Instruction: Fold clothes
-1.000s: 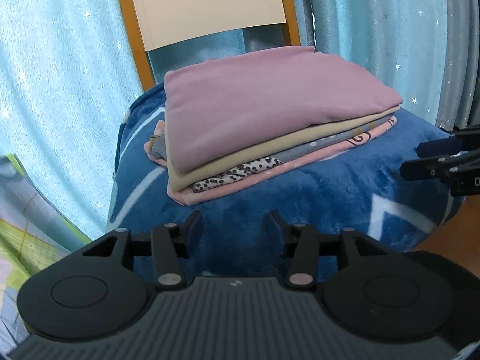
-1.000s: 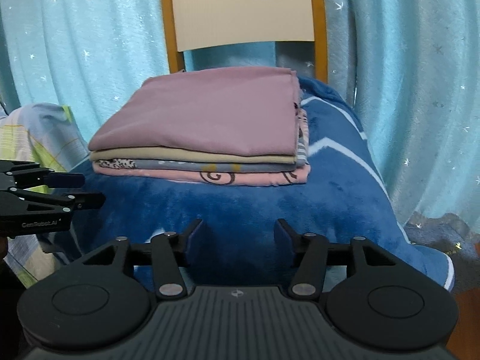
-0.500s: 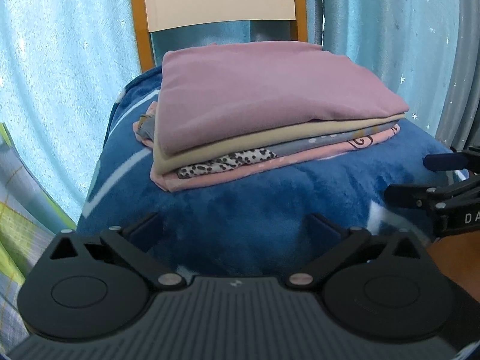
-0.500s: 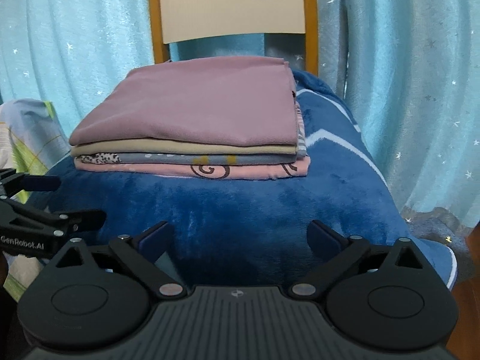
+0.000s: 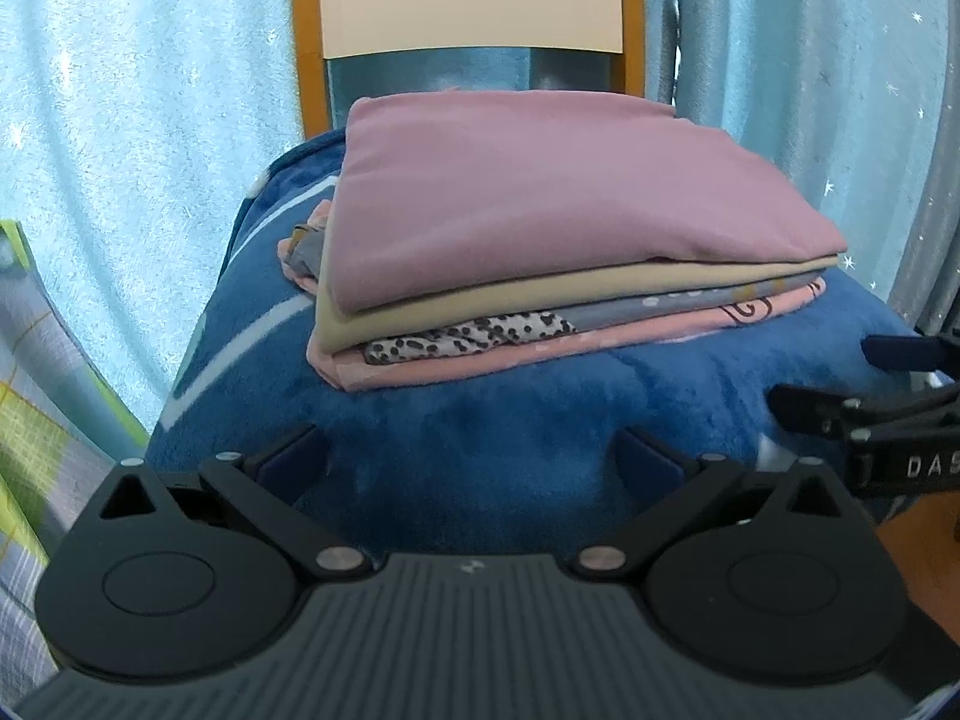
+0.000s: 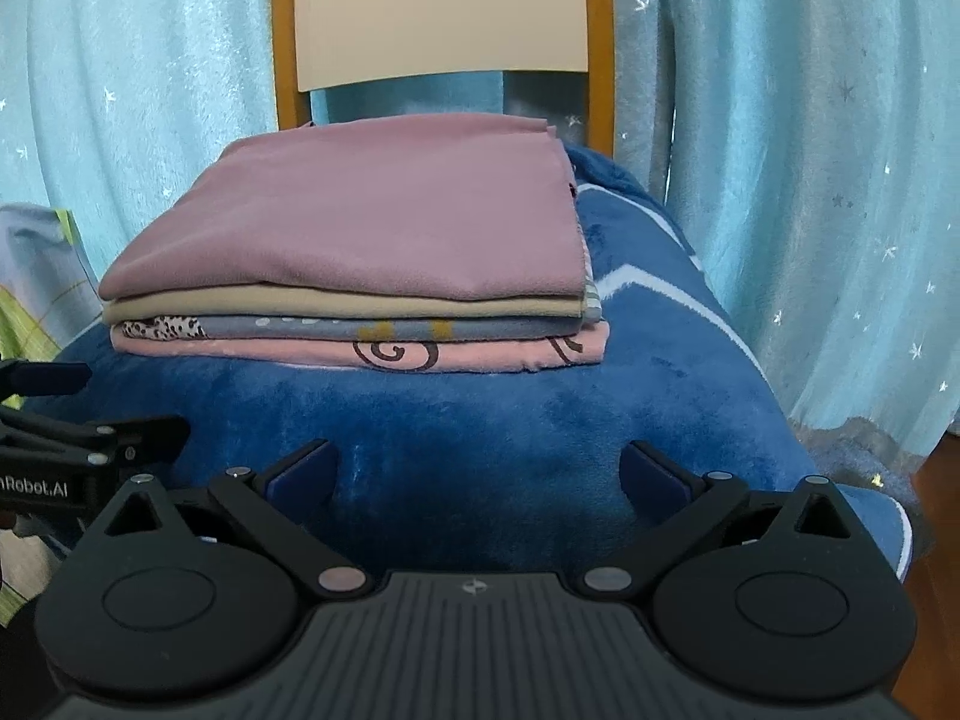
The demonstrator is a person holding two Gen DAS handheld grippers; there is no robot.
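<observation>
Both grippers empty, jaws spread wide: left gripper (image 5: 471,459), right gripper (image 6: 480,471). Folded stack (image 6: 360,276) sits mid-seat on the blue blanket (image 6: 492,438), at 12 o'clock from each gripper, apart from both.

Step in hand, as I judge it: folding looks done, so any last move is squaring the pile. Do it w/ light taps on the side edges, both sides at once, low and level; don't pinch the top layer or it'll drag off the ones below.

Count:
- 2 grippers
- 1 chair (image 6: 441,18)
- 1 blanket
- 5 folded pieces: mauve top (image 5: 540,198), beige, blue-grey, leopard print (image 5: 474,336), pink bottom. Leopard may belong to the blue-grey one, can't tell.
</observation>
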